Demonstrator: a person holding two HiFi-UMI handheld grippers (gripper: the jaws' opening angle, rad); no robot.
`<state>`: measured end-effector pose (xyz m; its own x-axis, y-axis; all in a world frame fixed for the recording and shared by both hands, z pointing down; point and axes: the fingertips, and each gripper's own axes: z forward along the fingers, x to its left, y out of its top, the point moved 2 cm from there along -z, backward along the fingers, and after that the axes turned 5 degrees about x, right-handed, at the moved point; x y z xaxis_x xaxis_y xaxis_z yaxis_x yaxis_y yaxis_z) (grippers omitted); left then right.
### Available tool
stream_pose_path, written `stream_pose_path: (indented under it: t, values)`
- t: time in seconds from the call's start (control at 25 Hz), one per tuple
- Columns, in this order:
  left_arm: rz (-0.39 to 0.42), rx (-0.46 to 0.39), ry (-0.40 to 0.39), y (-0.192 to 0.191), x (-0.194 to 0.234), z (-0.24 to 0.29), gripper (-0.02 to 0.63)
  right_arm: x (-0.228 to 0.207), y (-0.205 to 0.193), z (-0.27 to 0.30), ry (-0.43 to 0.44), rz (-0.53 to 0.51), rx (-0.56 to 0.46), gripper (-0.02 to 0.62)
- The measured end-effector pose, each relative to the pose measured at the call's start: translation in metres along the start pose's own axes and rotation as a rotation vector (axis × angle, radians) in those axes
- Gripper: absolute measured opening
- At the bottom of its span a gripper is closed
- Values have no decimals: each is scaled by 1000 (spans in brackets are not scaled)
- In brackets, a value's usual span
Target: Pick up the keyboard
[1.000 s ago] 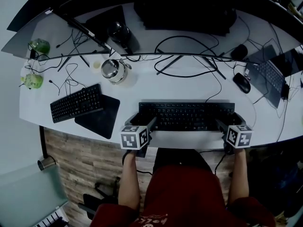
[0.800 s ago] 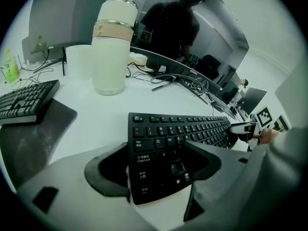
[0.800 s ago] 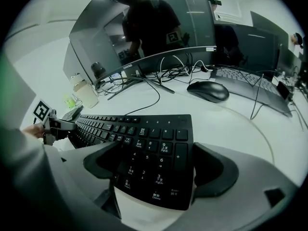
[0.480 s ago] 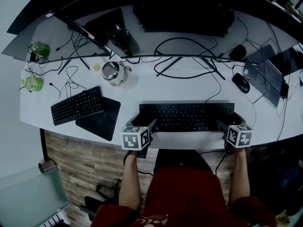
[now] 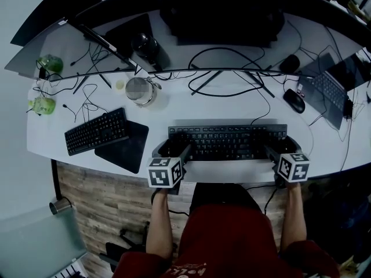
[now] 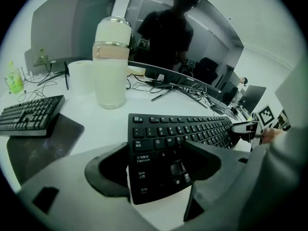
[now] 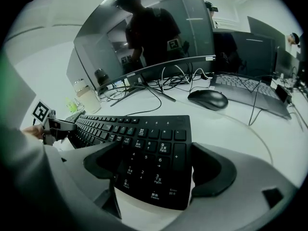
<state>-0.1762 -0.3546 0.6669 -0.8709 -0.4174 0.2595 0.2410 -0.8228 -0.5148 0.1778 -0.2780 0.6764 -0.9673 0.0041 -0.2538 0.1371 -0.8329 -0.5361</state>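
The black full-size keyboard (image 5: 226, 142) lies across the white desk (image 5: 191, 106) just in front of me. My left gripper (image 5: 173, 148) holds its left end. In the left gripper view one jaw sits against the end by the Ctrl and Shift keys, and the other reaches over the keys (image 6: 192, 129). My right gripper (image 5: 283, 146) holds the number-pad end the same way. In the right gripper view the keyboard (image 7: 139, 138) fills the gap of that gripper (image 7: 154, 150). The left gripper (image 6: 156, 150) looks closed onto the board.
A smaller black keyboard (image 5: 95, 131) rests partly on a dark mouse pad (image 5: 124, 146) to the left. A white bottle (image 6: 111, 61) stands behind the left end. A mouse (image 5: 294, 100), a laptop (image 5: 330, 91), loose cables (image 5: 226, 80) and a curved monitor (image 5: 220, 16) lie beyond.
The left gripper's marker cube has slipped a little toward me. The keyboard and right gripper have barely moved.
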Motion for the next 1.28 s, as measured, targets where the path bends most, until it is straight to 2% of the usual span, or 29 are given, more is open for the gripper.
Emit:
stream_pose_path:
  t: [0.6,1.28]
  values:
    - [74,-205,55,54,-19,-57,331,10,54,-46,15,-47,-220,431]
    - [171,-558,106,129,-76,-173,331,27,142,-167,26,-181,-586,430]
